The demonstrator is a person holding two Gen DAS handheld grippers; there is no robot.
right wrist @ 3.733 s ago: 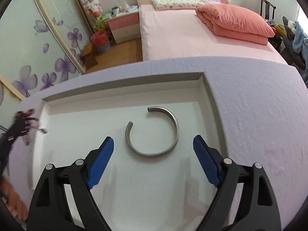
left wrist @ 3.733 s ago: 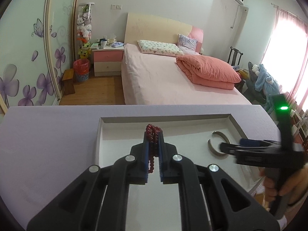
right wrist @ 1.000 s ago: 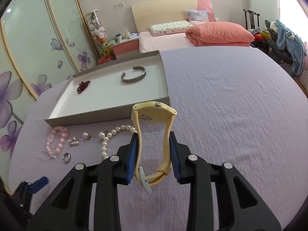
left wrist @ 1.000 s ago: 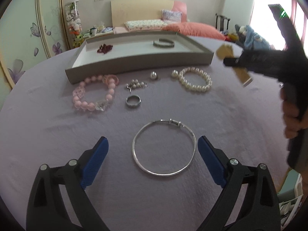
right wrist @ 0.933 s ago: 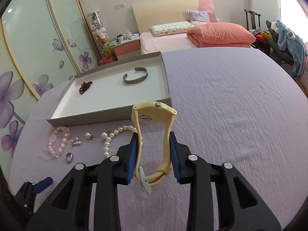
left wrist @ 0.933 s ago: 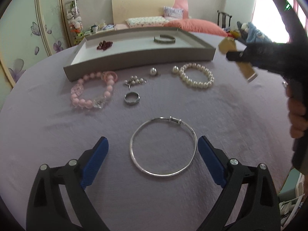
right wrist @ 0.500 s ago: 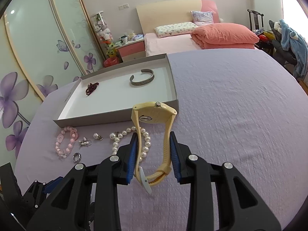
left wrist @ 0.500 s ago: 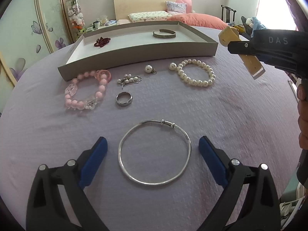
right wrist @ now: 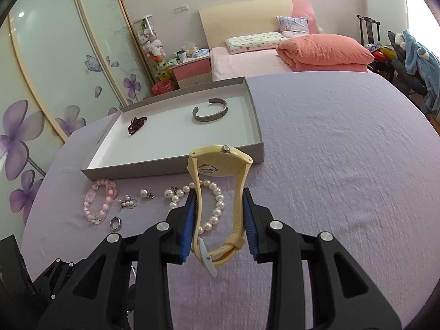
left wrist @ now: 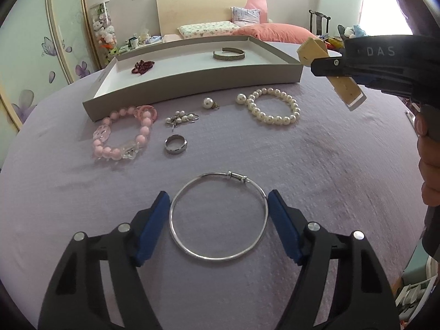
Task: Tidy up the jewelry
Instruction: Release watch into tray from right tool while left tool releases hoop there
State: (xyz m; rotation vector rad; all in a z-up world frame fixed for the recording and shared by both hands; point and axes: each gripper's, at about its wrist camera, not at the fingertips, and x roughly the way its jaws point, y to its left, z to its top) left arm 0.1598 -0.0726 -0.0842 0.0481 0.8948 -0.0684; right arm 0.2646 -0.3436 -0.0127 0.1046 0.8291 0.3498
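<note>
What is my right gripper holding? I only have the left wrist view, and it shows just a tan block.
Observer: A yellow wristwatch, its strap pinched between the pads of the right gripper.
Operator: Is the strap fastened?
Observer: Yes, it closes into a loop, with a white buckle end sticking out at the near end.
Operator: What's underneath it?
Observer: The pearl bracelet shows through the loop, short of the gray tray.

Pink bed (right wrist: 247, 63), floral wardrobe (right wrist: 55, 82) (sliding doors).
</note>
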